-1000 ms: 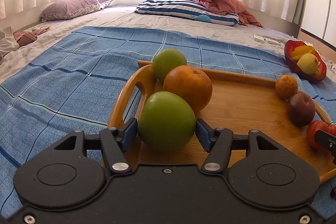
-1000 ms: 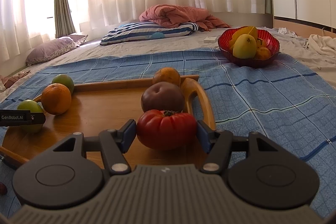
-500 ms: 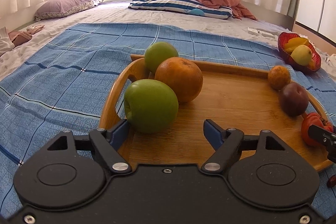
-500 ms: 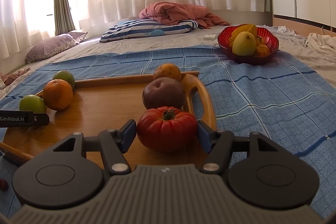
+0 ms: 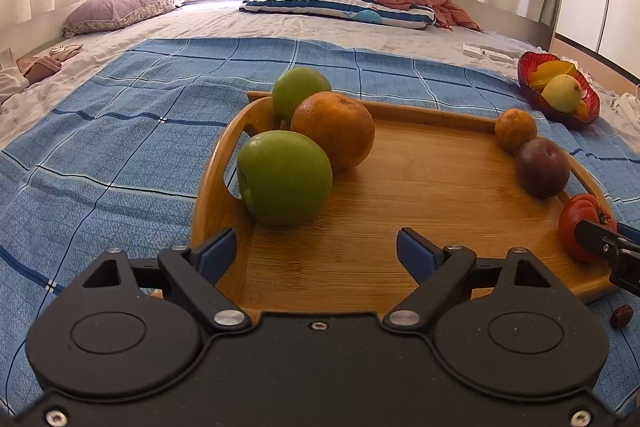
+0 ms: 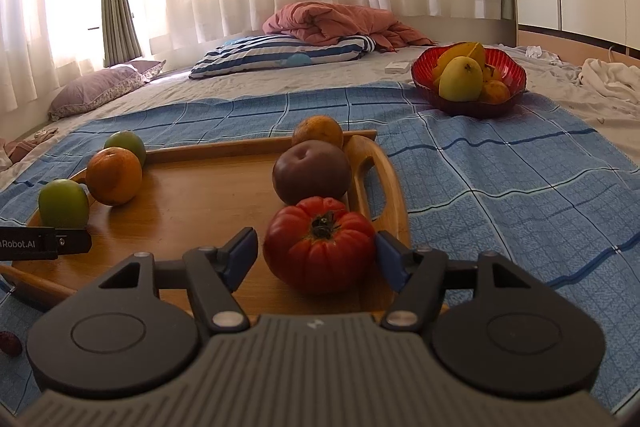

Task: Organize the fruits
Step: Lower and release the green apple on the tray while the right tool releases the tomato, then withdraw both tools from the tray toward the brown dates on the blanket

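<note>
On the smooth wooden tray [image 5: 420,187], both claws have just been widening: the left claw [image 5: 316,251] gapes empty at 6 o'clock of a glossy round apple [image 5: 284,177], the right claw [image 6: 316,253] loosely flanks a ribbed tomato [image 6: 320,245].

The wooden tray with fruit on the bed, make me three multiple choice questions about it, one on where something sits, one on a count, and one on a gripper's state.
1. Where does the ribbed red tomato sit?
A. In the red glass bowl
B. On the wooden handled tray, between the right gripper fingers
C. On the blue checked blanket

2. How many fruits lie on the tray?
A. Four
B. Six
C. Eight

3. How is the left gripper?
A. Open, holding nothing
B. Shut on the round orange
C. Shut on the tray handle

Answers: 1 B, the tomato rests on the tray at its right handle end. 2 B, two green apples, two oranges, a dark plum and the tomato. 3 A, its fingers stand wide apart, with the near green apple ahead of them, untouched.
</note>
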Demonstrator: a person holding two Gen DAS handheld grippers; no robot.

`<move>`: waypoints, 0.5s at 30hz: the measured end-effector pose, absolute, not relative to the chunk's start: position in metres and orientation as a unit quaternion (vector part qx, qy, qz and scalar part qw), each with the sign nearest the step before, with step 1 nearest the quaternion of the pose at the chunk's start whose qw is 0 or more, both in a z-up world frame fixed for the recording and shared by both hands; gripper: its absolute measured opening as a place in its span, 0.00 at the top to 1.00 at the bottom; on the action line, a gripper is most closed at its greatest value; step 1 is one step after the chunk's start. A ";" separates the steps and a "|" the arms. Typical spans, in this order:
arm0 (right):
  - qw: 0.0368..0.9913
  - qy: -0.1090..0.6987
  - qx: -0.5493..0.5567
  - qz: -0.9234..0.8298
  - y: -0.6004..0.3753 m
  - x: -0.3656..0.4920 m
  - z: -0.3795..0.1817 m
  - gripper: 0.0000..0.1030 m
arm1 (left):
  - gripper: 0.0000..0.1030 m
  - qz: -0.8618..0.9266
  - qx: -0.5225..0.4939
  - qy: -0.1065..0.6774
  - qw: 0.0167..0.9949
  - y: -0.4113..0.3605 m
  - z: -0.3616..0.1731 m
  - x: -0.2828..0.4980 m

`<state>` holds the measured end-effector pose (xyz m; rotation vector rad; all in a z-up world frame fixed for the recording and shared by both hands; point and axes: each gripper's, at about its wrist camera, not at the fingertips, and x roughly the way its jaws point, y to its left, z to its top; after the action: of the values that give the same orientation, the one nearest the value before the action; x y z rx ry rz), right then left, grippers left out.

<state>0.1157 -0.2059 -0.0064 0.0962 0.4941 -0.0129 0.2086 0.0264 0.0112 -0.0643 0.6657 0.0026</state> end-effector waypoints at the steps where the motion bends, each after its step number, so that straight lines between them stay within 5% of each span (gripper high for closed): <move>1: 0.968 0.245 0.047 -0.006 -0.206 0.115 -0.006 0.23 | 0.14 0.000 -0.033 0.327 0.944 0.027 0.011 0.206; 15: 0.967 0.249 0.042 0.017 -0.197 0.084 0.000 0.16 | 0.09 -0.016 -0.046 0.316 0.948 0.034 0.020 0.161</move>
<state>0.0841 -0.1967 -0.0002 0.0851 0.5045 0.0344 0.1609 0.0337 0.0203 -0.0929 0.6425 -0.0326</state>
